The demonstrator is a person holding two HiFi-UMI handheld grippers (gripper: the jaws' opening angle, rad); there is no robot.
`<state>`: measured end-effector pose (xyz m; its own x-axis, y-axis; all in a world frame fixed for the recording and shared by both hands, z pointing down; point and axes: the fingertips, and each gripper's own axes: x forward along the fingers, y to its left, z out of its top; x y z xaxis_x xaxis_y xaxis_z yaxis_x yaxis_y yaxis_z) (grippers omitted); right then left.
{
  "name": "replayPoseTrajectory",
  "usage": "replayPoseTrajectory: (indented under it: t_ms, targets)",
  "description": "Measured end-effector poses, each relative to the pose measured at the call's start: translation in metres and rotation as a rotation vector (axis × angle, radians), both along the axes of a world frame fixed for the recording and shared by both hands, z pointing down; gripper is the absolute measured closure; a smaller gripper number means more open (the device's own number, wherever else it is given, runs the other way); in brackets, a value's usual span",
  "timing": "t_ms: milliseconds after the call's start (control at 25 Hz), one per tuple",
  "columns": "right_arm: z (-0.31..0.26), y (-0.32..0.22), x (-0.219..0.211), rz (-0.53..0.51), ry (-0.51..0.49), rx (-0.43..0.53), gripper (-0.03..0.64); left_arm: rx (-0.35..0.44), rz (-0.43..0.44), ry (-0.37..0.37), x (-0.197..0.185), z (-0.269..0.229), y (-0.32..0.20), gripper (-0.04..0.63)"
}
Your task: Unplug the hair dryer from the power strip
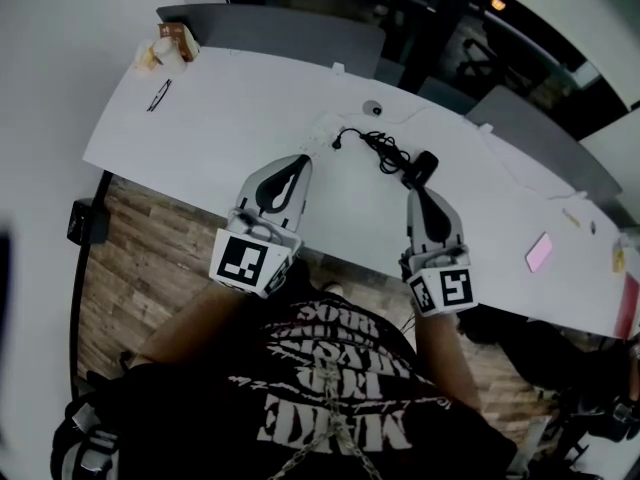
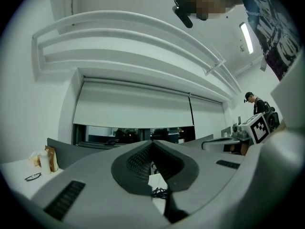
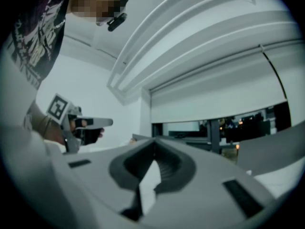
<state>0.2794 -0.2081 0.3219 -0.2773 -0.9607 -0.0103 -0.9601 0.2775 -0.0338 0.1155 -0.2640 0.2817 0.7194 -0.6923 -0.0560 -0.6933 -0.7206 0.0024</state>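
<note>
Two grippers show in the head view, held side by side and level over the near edge of a white table. The left gripper and the right gripper both have their jaws pressed together, with nothing in them. The black hair dryer lies on the table just past the tip of the right gripper. Its coiled cord runs away to the left and ends beside a white power strip. Whether the plug sits in a socket cannot be made out. A pair of glasses and some cups lie at the far left corner. A pink phone lies well off to the right.

In the left gripper view, the left gripper has its tips meeting, and the dark ribbed pads bow apart behind them around empty space. Through that gap show the white table and a bit of the black cord below. The glasses and cups sit at the far left. The right gripper reaches in from the right, its marker cube behind it.

In the right gripper view, the right gripper is likewise clenched at the tips and grasps nothing; only pale table shows between the pads. The left gripper is at the left, a hand around its grip.
</note>
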Motion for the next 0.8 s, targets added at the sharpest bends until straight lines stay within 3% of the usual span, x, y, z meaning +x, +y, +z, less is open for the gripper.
replayPoseTrajectory:
  t_ms: [800]
  targets:
    - [-0.007, 0.023, 0.002, -0.011, -0.018, 0.018, 0.581, 0.005, -0.035, -0.015, -0.003, -0.003, 0.024, 0.569]
